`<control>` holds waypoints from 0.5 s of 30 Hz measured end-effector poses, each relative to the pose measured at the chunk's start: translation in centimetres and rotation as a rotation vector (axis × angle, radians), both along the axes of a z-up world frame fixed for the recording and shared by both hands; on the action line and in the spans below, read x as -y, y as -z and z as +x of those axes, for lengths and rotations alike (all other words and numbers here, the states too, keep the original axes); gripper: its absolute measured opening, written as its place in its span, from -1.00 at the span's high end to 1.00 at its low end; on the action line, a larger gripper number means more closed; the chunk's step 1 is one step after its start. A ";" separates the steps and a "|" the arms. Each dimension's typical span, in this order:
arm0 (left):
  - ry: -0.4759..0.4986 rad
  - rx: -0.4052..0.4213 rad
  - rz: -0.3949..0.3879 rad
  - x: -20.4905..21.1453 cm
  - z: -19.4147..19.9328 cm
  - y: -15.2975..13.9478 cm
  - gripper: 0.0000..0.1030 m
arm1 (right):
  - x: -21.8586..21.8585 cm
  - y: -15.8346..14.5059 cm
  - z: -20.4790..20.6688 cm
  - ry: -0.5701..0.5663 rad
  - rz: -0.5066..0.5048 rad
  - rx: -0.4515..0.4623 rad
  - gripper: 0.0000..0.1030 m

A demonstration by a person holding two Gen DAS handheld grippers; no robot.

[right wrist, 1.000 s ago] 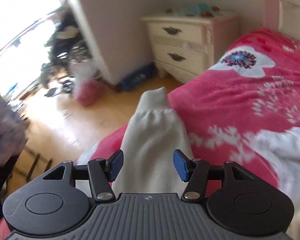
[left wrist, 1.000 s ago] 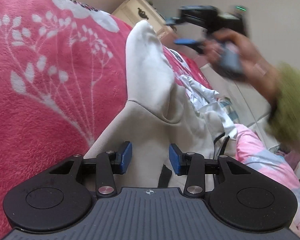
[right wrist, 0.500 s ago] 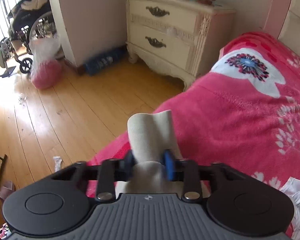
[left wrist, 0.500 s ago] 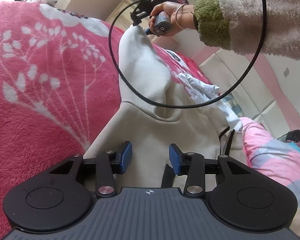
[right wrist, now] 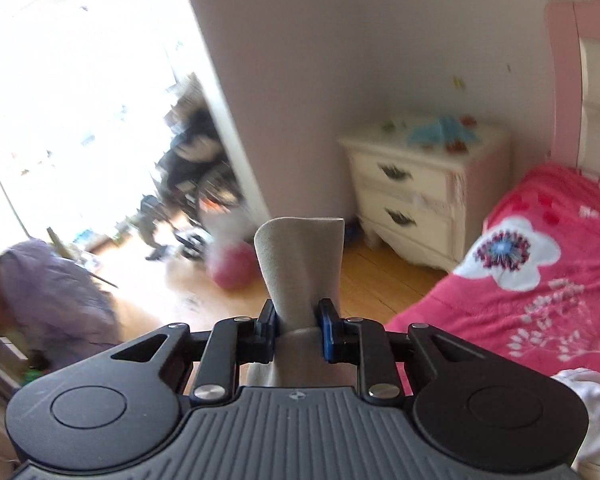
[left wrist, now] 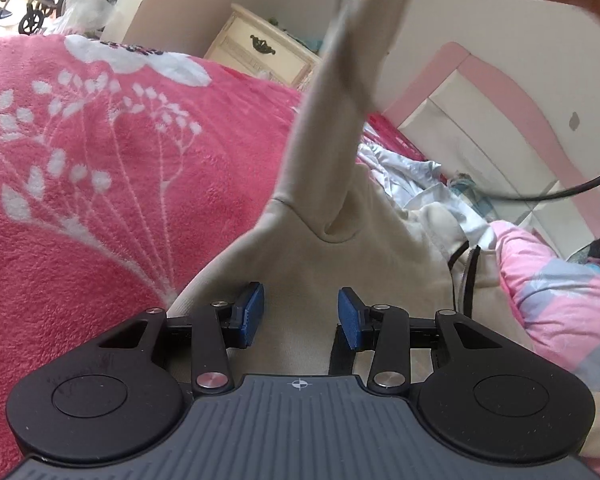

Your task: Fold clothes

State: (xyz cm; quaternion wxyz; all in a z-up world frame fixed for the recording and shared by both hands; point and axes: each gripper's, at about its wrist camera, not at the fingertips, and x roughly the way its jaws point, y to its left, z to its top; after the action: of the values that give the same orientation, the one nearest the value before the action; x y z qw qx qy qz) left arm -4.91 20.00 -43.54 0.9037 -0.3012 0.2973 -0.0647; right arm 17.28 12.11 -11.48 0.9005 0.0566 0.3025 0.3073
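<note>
Bed (left wrist: 100, 200) w/ pink floral blanket carries everything. Cream hoodie (left wrist: 320, 264) lies across it toward the headboard side, body flat on the blanket, more clothes (left wrist: 420, 184) heaped beyond it, just beside its far edge, near the headboard.

1 sleeve (left wrist: 340, 100) rises off the bed, stretched up and out of the left view's top. Its cuff (right wrist: 300, 264) is pinched in the right hand-held gripper (right wrist: 298, 330), clenched on the fabric w/ the cuff end sticking out past the pads. That view is blurred, so the hand looks to be moving.

Left hand-held gripper (left wrist: 300, 314) sits low over the hoodie body near the hem, pads apart, nothing pinched between them; fabric only lies beneath the gap. Whether it presses the cloth down I can't tell.

Step in hand, as I read it: fold the sleeve in across the body. To do it well:
- keep the cuff grip firm; the cuff is thick, slip unlikely, but don't yank.
- carry the sleeve over w/ the shoulder seam (left wrist: 300, 208) as the hinge, so the crease lands on the body's side edge, not mid-chest.
- left should pin the body flat, else the whole hoodie drags across the fleecy blanket.
- lay the sleeve straight down the body, no twist, cuff toward the hem.
- watch the cable (left wrist: 560, 196) hanging near the headboard side; keep it clear of the fabric.
</note>
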 end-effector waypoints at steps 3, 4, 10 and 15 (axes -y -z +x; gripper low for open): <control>-0.004 -0.009 -0.009 0.0 0.0 -0.1 0.21 | 5.3 -2.7 -6.9 0.017 0.029 0.097 0.55; -0.006 -0.012 -0.012 0.0 0.0 -0.2 0.21 | 7.2 -3.1 -9.2 0.038 0.042 0.124 0.55; -0.020 -0.024 -0.010 0.2 -0.3 -0.5 0.21 | 19.2 1.1 -21.7 0.256 0.161 0.020 0.55; -0.022 -0.021 0.005 0.4 -0.3 -0.6 0.21 | 26.1 8.2 -29.8 0.451 0.200 -0.143 0.55</control>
State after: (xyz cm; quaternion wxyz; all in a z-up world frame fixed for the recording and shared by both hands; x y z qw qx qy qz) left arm -5.23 19.65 -42.90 0.9020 -0.3026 0.3037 -0.0510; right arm -12.54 -14.02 -19.69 0.9124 0.2332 0.3133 0.1225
